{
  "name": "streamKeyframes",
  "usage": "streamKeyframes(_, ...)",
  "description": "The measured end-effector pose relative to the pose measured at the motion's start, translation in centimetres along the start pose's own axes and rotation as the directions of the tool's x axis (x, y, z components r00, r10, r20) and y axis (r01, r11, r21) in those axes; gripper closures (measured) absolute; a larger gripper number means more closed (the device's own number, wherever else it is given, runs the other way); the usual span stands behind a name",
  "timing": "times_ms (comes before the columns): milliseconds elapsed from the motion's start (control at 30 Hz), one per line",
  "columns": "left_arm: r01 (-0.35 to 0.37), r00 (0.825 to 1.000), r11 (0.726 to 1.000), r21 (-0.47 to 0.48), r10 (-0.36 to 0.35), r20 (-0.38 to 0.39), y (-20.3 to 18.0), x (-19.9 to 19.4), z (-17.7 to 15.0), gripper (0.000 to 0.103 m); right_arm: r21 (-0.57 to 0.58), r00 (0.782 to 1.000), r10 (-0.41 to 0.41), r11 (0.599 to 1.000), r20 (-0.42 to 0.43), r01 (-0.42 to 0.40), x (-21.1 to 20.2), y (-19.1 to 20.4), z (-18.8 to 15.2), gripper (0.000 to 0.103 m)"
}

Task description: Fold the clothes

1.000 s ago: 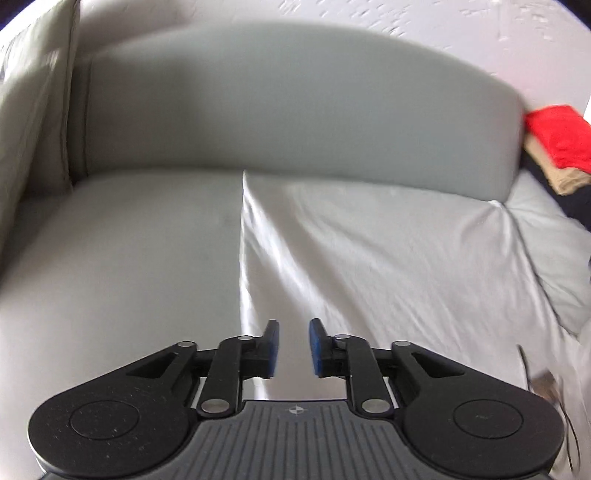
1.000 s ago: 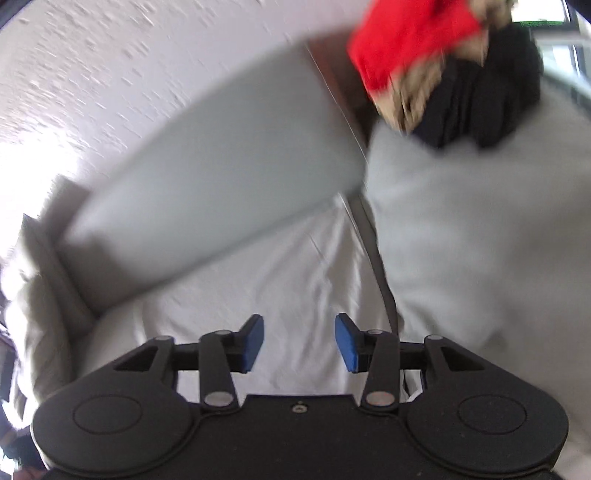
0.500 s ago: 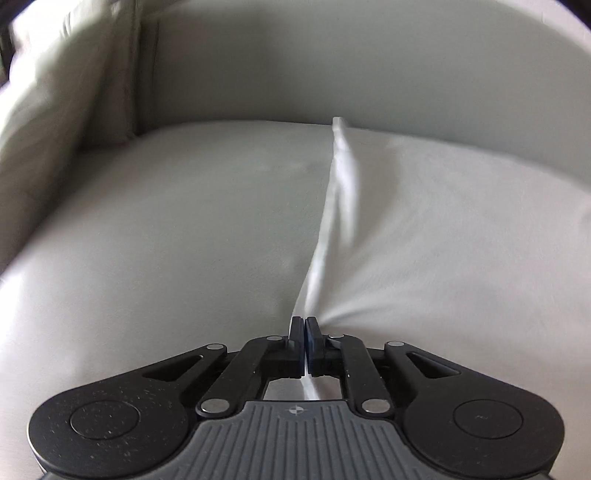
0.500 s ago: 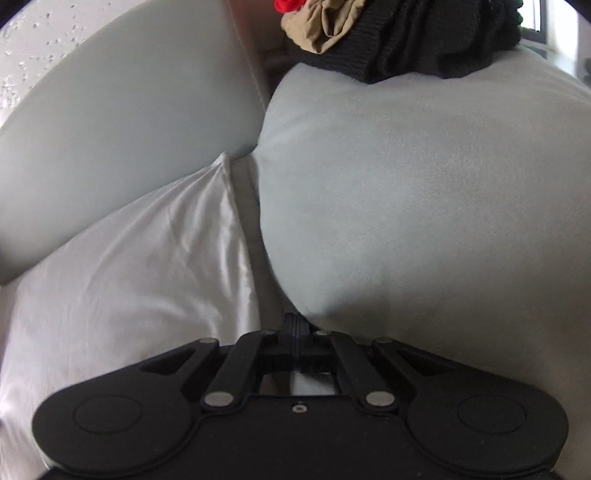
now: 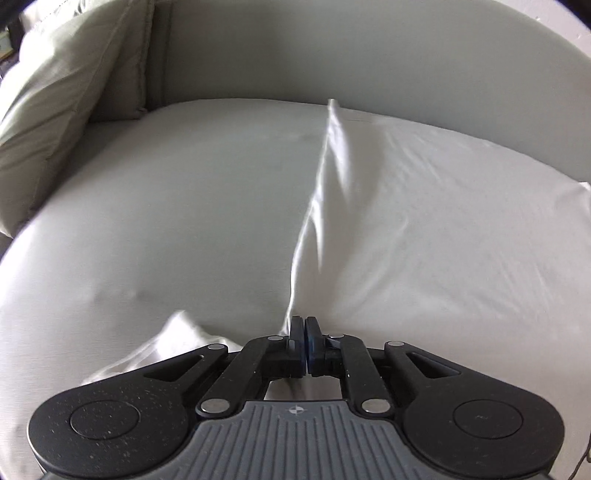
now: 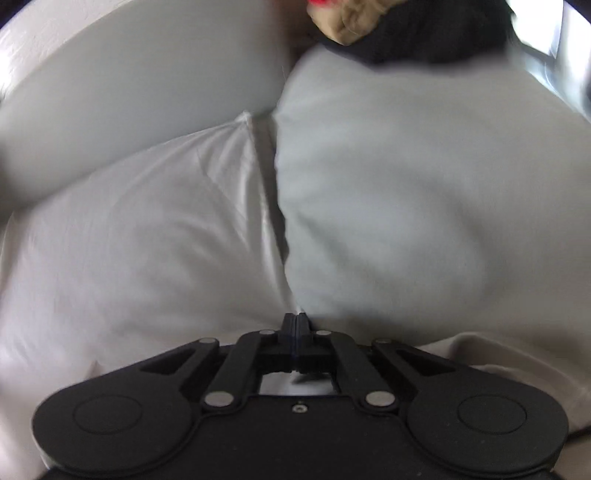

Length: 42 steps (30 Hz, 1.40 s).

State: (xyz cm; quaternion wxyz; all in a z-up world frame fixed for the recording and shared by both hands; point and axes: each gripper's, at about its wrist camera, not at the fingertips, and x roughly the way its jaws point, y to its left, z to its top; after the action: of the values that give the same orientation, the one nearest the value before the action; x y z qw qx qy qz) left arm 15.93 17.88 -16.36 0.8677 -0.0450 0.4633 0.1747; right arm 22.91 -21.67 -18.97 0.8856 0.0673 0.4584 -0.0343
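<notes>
A white satin cloth (image 5: 424, 221) lies spread on the grey sofa seat (image 5: 166, 206). My left gripper (image 5: 305, 330) is shut on its near left edge, and that edge rises in a taut ridge toward the sofa back. The same white cloth shows in the right wrist view (image 6: 140, 236). My right gripper (image 6: 295, 325) is shut on its near right edge, beside a grey cushion (image 6: 424, 192).
A beige pillow (image 5: 62, 99) leans at the sofa's left end. The curved grey backrest (image 5: 351, 51) runs behind the seat. A pile of black, tan and red clothes (image 6: 413, 33) sits on the grey cushion at the right end.
Both grippers went from open to shut on the white cloth's near corners. The left edge now lifts in a ridge, and both cameras have drawn slightly back and up.
</notes>
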Motion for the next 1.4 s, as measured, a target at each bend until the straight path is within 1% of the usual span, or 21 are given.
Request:
streamKeyframes(67, -0.015, 1.0, 0.999, 0.034, 0.015, 0.012, -0.2, -1.7, -0.2, 0.094, -0.02, 1.0, -0.016, 1.0, 0.009, 0.016, -1.3, 0.8, -0.2, 0.103)
streamKeyframes(133, 0.006, 0.999, 0.999, 0.044, -0.008, 0.048, -0.1, -3.3, -0.6, 0.095, 0.014, 0.999, 0.021, 1.0, 0.03, -0.021, -3.0, 0.8, -0.4, 0.099)
streamKeyframes(233, 0.13, 0.989, 0.991, 0.038, -0.133, 0.069, -0.9, -4.3, -1.4, 0.094, 0.064, 0.983, 0.183, 0.981, 0.026, -0.184, -5.0, 0.8, -1.2, 0.098)
streamKeyframes(267, 0.134, 0.989, 0.99, 0.046, -0.136, 0.053, -1.2, -4.3, -2.0, 0.092, 0.075, 0.972, 0.234, 0.969, 0.001, -0.234, -4.6, 0.9, -1.8, 0.097)
streamKeyframes(300, 0.096, 0.995, 0.994, 0.051, -0.097, 0.016, -1.4, -3.5, -2.4, 0.092, 0.085, 0.963, 0.267, 0.961, -0.027, -0.264, -4.1, 1.2, -2.2, 0.097)
streamKeyframes(333, 0.058, 0.998, 0.997, 0.057, -0.057, -0.021, -1.7, -2.8, -2.9, 0.092, 0.075, 0.973, 0.225, 0.972, -0.056, -0.221, -3.1, 1.6, -2.5, 0.097)
streamKeyframes(367, 0.023, 0.999, 0.998, 0.065, -0.02, -0.042, -1.9, -2.4, -3.3, 0.091, 0.031, 0.991, 0.118, 0.993, -0.055, -0.117, -3.0, 1.7, -3.0, 0.103)
streamKeyframes(400, -0.003, 0.999, 0.997, 0.073, 0.006, -0.044, -1.8, -2.7, -3.3, 0.092, -0.014, 0.999, 0.014, 1.0, -0.049, -0.015, -3.0, 1.8, -3.5, 0.103)
streamKeyframes(433, -0.009, 0.998, 0.997, 0.076, 0.014, -0.061, -1.6, -3.2, -3.2, 0.092, -0.048, 0.998, -0.056, 0.997, -0.04, 0.054, -3.4, 1.7, -3.9, 0.103)
streamKeyframes(500, 0.014, 0.996, 0.998, 0.066, -0.008, -0.088, -1.0, -4.4, -3.0, 0.094, -0.007, 0.998, -0.035, 0.999, -0.052, 0.034, -5.4, 0.9, -4.2, 0.103)
streamKeyframes(567, 0.057, 0.996, 0.997, 0.059, -0.053, -0.07, -0.3, -6.2, -3.3, 0.094, 0.02, 1.0, 0.002, 1.0, -0.021, -0.002, -8.5, 0.2, -4.4, 0.101)
streamKeyframes(667, 0.151, 0.988, 0.986, 0.072, -0.152, 0.001, 0.4, -9.9, -4.0, 0.093, 0.042, 0.995, 0.09, 0.995, 0.045, -0.092, -13.9, -0.5, -5.1, 0.1)
streamKeyframes(800, 0.241, 0.962, 0.963, 0.125, -0.253, 0.1, 0.4, -15.9, -5.5, 0.092, 0.031, 0.975, 0.189, 0.981, 0.112, -0.194, -20.4, -1.5, -6.0, 0.098)
streamKeyframes(933, 0.308, 0.936, 0.941, 0.143, -0.327, 0.131, 1.0, -19.3, -6.6, 0.087, 0.029, 0.955, 0.257, 0.964, 0.147, -0.264, -23.7, -2.5, -6.9, 0.09)
streamKeyframes(1000, 0.301, 0.941, 0.942, 0.145, -0.318, 0.115, 0.7, -19.7, -7.5, 0.074, 0.048, 0.953, 0.273, 0.958, 0.128, -0.281, -23.8, -2.6, -7.9, 0.082)
streamKeyframes(1067, 0.274, 0.956, 0.952, 0.137, -0.285, 0.065, 0.1, -18.5, -8.8, 0.07, 0.074, 0.953, 0.287, 0.953, 0.095, -0.294, -23.3, -2.6, -9.0, 0.07)
streamKeyframes(1133, 0.279, 0.96, 0.954, 0.108, -0.28, 0.0, -0.5, -16.4, -10.3, 0.07, 0.102, 0.954, 0.299, 0.948, 0.031, -0.3, -21.6, -2.3, -10.5, 0.07)
streamKeyframes(1233, 0.305, 0.95, 0.95, 0.066, -0.298, -0.096, -1.6, -13.5, -12.4, 0.08, 0.09, 0.947, 0.314, 0.947, -0.071, -0.308, -18.8, -1.2, -12.8, 0.074)
streamKeyframes(1267, 0.309, 0.948, 0.948, 0.076, -0.3, -0.104, -2.0, -12.9, -12.8, 0.084, 0.073, 0.943, 0.319, 0.947, -0.092, -0.313, -18.0, -0.8, -13.2, 0.085)
streamKeyframes(1300, 0.304, 0.95, 0.948, 0.088, -0.296, -0.099, -2.5, -12.6, -12.9, 0.085, 0.057, 0.943, 0.317, 0.948, -0.105, -0.312, -17.4, -0.3, -13.3, 0.089)
streamKeyframes(1400, 0.27, 0.963, 0.954, 0.128, -0.267, -0.042, -3.7, -12.0, -12.0, 0.085, 0.017, 0.953, 0.288, 0.958, -0.099, -0.287, -15.5, 0.9, -12.8, 0.089)
